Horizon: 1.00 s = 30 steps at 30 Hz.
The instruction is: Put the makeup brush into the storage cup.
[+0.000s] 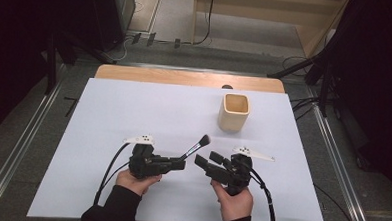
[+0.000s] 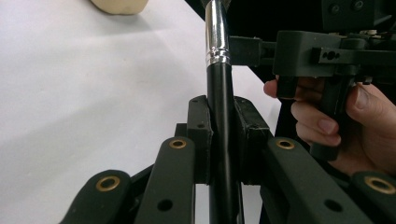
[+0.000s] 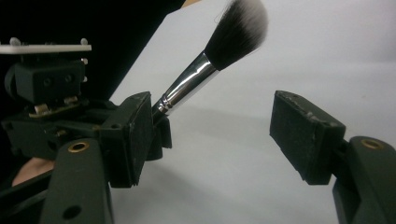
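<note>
Your left gripper (image 1: 179, 164) is clamped on the black handle of a makeup brush (image 1: 196, 145), holding it above the white table (image 1: 134, 113) with the bristles pointing toward a cream cup (image 1: 233, 112) well apart. Your right gripper (image 1: 205, 160) sits just beside the brush, its jaws spread wide, gripping nothing

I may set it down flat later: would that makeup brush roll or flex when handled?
The makeup brush has a round handle, so it would probably roll. Its straight handle between the left gripper jaws suggests stiffness. The shiny metal ferrule might be slippery; the bristles look soft.
</note>
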### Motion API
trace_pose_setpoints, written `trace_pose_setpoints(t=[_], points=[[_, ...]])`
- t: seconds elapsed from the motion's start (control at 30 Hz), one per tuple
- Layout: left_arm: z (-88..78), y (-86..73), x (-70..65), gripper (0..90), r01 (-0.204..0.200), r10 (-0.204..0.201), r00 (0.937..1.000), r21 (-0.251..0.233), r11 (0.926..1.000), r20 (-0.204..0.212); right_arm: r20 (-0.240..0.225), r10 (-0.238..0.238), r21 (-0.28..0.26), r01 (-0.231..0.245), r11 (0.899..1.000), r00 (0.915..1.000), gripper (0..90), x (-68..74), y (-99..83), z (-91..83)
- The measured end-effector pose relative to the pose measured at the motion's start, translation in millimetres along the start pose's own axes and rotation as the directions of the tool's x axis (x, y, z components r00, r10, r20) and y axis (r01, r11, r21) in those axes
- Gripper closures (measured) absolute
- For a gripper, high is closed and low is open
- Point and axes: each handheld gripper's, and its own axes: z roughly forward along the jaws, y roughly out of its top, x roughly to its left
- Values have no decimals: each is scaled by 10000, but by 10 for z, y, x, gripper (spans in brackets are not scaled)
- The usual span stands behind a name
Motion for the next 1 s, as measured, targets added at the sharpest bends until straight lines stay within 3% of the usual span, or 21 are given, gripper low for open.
trace_pose_setpoints(t=[0.3, 0.47, 0.6, 0.83, 1.0], points=[[-10, -12, 19, 792, 8, -13, 9999, -392, 9992, -136, 358, 498, -875, -465, 9951, 9981, 337, 104, -67, 94], [-1, -27, 20, 792, -34, 23, 9998, -496, 9988, -210, 968, 743, -1383, -605, 9885, 9925, 346, 172, -100, 111], [17, -37, 24, 792, 116, -113, 9999, -464, 9989, 71, 1160, 930, -1654, -731, 9835, 9889, 352, 211, -118, 136], [38, -46, 16, 792, 30, -28, 10000, -461, 9989, 47, 907, 1486, -1806, -1305, 9749, 9847, 390, 227, -105, 175], [52, -49, -1, 792, -43, 47, 10000, -509, 9987, 71, 814, 1630, -1778, -1466, 9731, 9833, 412, 208, -80, 193]])
